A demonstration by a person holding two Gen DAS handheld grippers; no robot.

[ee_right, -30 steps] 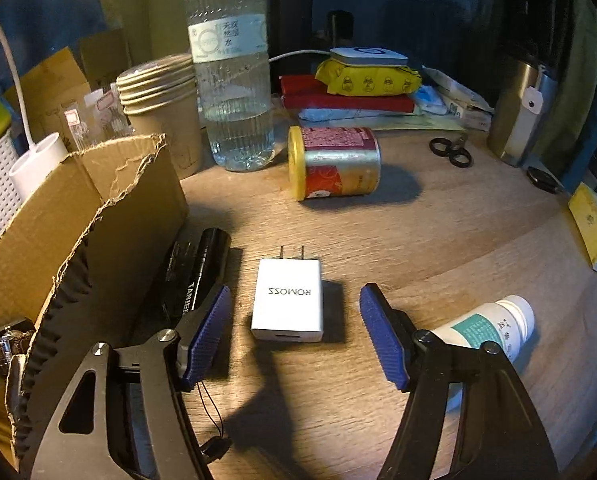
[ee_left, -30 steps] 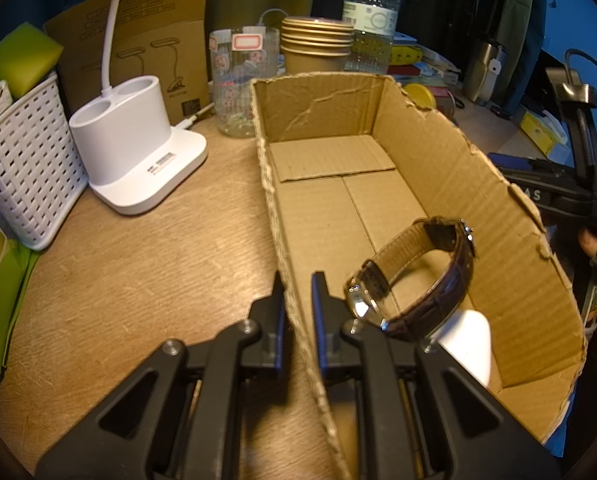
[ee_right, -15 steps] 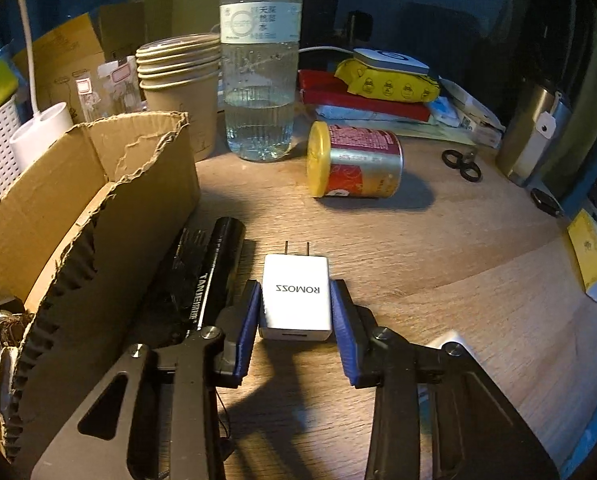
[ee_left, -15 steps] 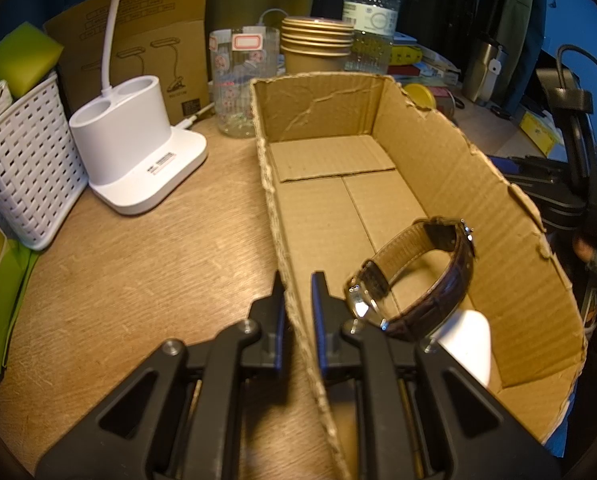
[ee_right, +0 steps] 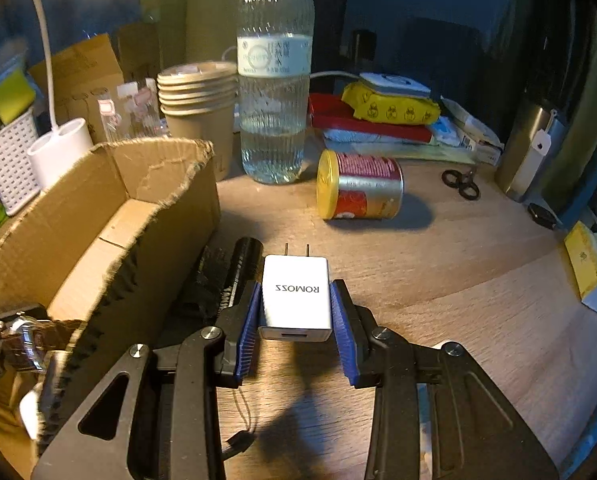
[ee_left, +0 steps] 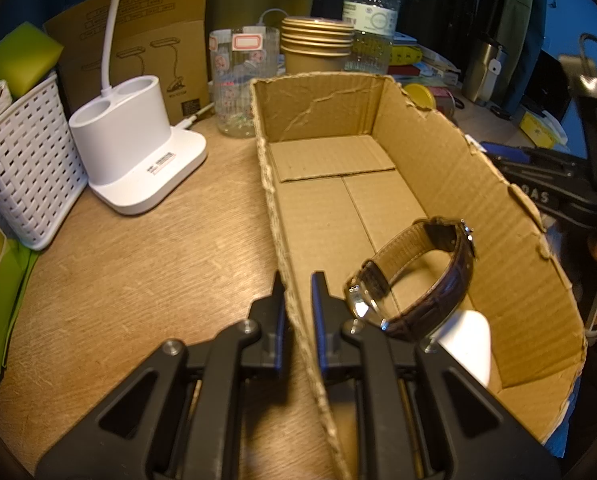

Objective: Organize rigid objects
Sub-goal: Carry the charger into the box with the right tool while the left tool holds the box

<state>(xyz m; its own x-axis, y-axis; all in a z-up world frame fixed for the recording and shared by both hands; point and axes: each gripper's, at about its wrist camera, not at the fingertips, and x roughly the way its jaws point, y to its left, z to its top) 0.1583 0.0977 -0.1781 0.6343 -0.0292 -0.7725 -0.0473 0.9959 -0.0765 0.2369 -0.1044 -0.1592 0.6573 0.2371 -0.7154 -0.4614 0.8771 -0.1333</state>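
An open cardboard box (ee_left: pixel 478 184) lies on the wooden desk; it also shows in the right wrist view (ee_right: pixel 98 216). Inside it lie a brown leather watch (ee_left: pixel 418 280) and a white object (ee_left: pixel 466 340). My left gripper (ee_left: pixel 298 284) is shut on the box's left wall. My right gripper (ee_right: pixel 296 304) is shut on a white ROMOSS charger (ee_right: pixel 296 294) and holds it lifted above the desk, right of the box. A black flashlight (ee_right: pixel 238 268) lies on the desk between the box and the charger.
A red and gold can (ee_right: pixel 358 190) lies on its side beyond the charger. A water bottle (ee_right: pixel 274 92), stacked paper cups (ee_right: pixel 196 108), scissors (ee_right: pixel 460 184), a white lamp base (ee_left: pixel 134 152) and a white basket (ee_left: pixel 22 160) stand around the box.
My right gripper closed on the charger and has lifted it off the desk, rising higher beside the box. My left gripper has stayed shut on the box wall.
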